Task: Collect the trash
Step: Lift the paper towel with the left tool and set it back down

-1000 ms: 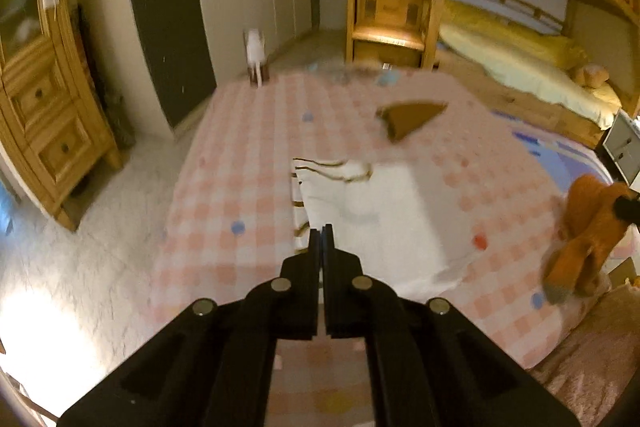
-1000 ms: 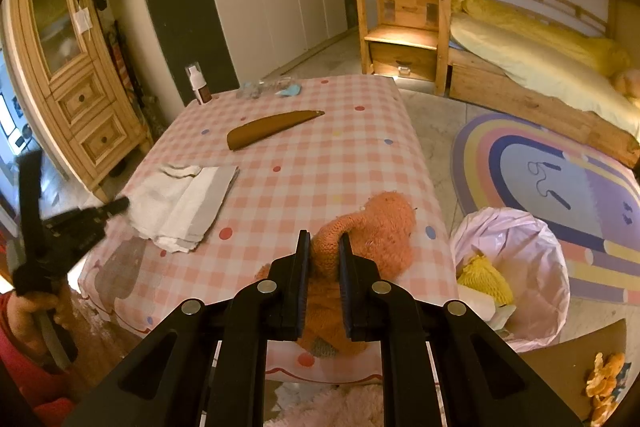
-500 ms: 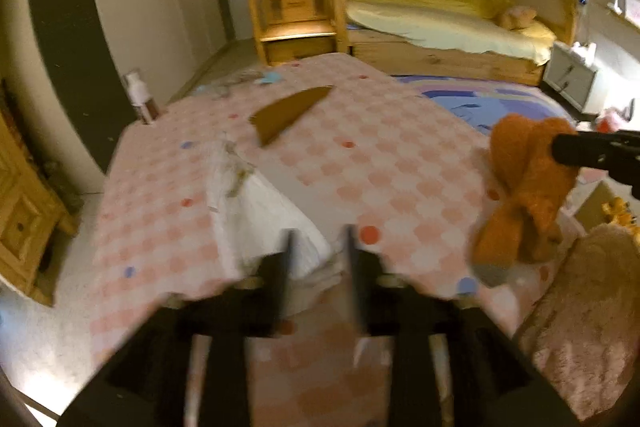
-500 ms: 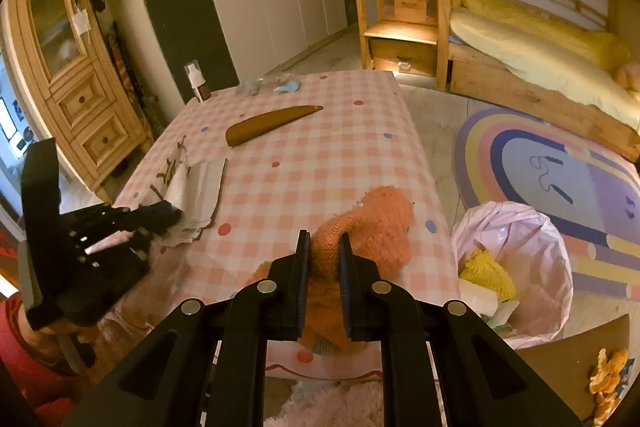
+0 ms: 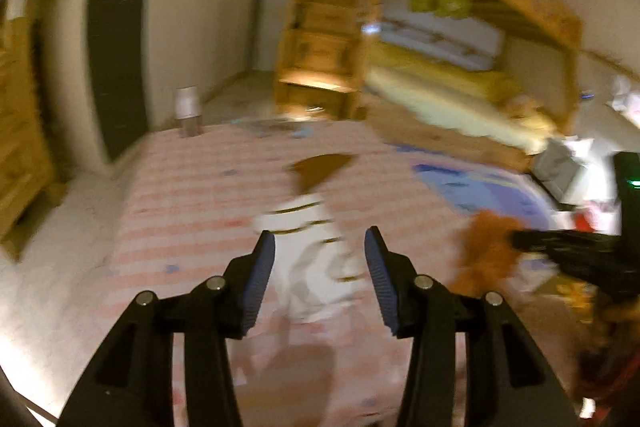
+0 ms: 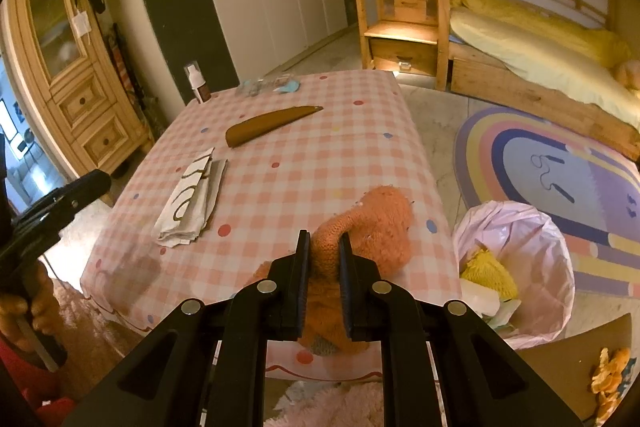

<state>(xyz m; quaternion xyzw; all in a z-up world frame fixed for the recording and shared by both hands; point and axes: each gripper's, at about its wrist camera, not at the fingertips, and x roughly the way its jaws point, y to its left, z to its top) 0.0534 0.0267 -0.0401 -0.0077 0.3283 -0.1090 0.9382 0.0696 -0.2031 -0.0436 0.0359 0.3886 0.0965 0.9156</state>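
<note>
A folded white paper wrapper with brown lines lies on the left of the pink checked table. My left gripper hovers at the table's left edge, its jaws opening and its pads clear of the wrapper, which lies ahead of them. From the right wrist view, the left gripper is apart from the wrapper. My right gripper is shut on an orange knitted cloth at the table's near right corner. A pink trash bag stands open on the floor to the right.
A brown leaf-shaped piece lies farther back on the table, with a small bottle and crumpled bits at the far edge. Orange peels lie on cardboard by the bag. A rainbow rug and bunk bed are beyond.
The left gripper has opened and drawn back off the white wrapper, which now lies folded narrower on the table. The right gripper has kept still with the orange cloth.
</note>
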